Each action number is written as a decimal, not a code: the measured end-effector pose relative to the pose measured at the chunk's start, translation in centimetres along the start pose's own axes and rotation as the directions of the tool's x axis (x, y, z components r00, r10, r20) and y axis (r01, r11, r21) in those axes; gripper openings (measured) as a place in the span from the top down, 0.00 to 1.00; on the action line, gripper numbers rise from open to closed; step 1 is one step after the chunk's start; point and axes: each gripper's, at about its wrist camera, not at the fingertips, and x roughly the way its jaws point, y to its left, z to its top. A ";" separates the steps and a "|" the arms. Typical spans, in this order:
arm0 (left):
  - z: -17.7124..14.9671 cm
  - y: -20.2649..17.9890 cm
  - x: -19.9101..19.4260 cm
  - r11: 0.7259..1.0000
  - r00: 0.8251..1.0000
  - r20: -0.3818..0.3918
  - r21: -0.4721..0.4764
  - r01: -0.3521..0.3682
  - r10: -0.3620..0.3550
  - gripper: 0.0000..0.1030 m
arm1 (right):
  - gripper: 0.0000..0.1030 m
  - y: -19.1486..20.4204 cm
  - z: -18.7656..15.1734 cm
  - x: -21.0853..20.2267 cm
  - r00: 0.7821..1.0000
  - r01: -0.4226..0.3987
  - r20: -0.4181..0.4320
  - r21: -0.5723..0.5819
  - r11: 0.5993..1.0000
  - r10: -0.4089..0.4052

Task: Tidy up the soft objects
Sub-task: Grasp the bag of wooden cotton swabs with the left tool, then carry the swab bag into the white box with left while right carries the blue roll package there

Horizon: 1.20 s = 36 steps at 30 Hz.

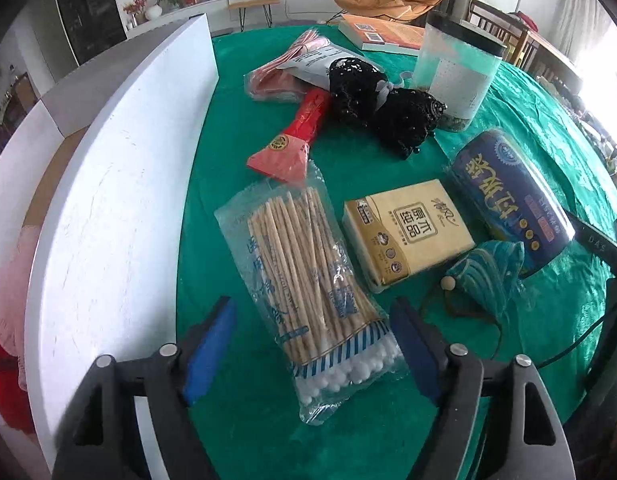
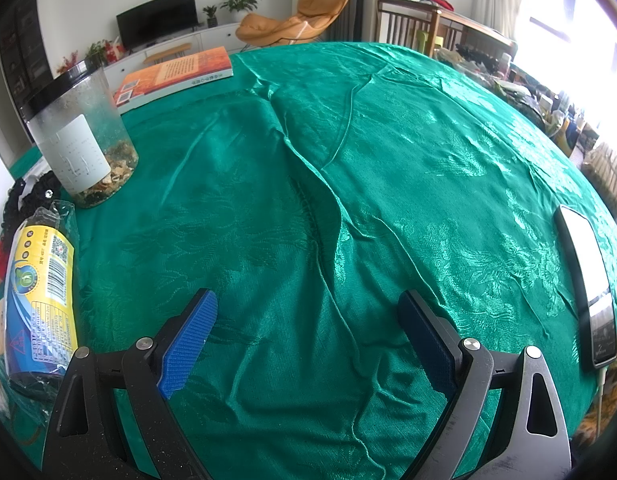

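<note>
My left gripper (image 1: 312,344) hangs over the green-clothed tabletop (image 1: 528,128), jaws released wide, nothing between the pads. The cotton swab bag (image 1: 308,300) lies flat w/ its white-tipped end right in the gap between my left jaws; can't tell if the pads touch the plastic. Just right of it sits the yellow tissue pack (image 1: 408,232), then a small teal pouch (image 1: 488,276) w/ a bead cord, touching the blue roll pack (image 1: 516,196). Further off: red packet (image 1: 296,140), black lace bundle (image 1: 380,108), pink-and-white bag (image 1: 292,68), clear jar (image 1: 452,68), book (image 1: 384,32). A white box wall (image 1: 120,168) stands along the left edge.

My right gripper (image 2: 308,344) is also released, jaws spread over bare wrinkled cloth, well apart from the soft stuff. Blue roll pack (image 2: 40,296) and jar (image 2: 84,136) sit off to its left; a phone (image 2: 588,280) lies to the right.
</note>
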 end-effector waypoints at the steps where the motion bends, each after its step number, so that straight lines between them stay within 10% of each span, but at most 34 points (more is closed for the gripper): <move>1: -0.4 -0.3 0.0 1.000 1.000 -0.001 0.008 -0.003 0.003 0.23 | 0.10 0.0 0.0 0.0 1.000 0.000 0.000 0.000 1.000 0.000; 22: -1.0 0.2 0.8 0.995 0.997 -0.016 -0.071 0.071 -0.072 0.30 | 0.11 0.7 -0.3 -2.1 0.994 -0.089 -0.069 -0.039 0.995 0.086; 25: -0.9 0.7 0.6 0.993 0.997 0.008 -0.090 0.082 -0.082 0.39 | 0.11 -0.2 1.9 -5.1 0.948 -0.312 -0.052 0.022 0.950 0.313; 29: -0.8 0.9 0.4 0.992 0.995 0.020 -0.087 0.096 -0.095 0.55 | 0.11 5.9 4.3 -7.9 0.833 -0.547 -0.168 -0.099 0.831 0.528; 33: -0.3 1.5 -0.1 0.987 0.993 0.031 -0.108 0.116 -0.113 0.67 | 0.14 12.7 3.4 -4.3 0.782 -0.567 -0.423 -0.177 0.805 0.458; 34: -0.1 1.6 -0.2 0.986 0.992 0.037 -0.114 0.122 -0.119 0.69 | 0.39 13.0 3.1 -3.6 0.805 -0.530 -0.435 -0.219 0.819 0.404; 36: 0.0 1.9 -0.9 0.982 0.989 0.058 -0.127 0.142 -0.135 0.69 | 0.48 11.6 3.4 -2.9 0.789 -0.541 -0.448 -0.178 0.822 0.421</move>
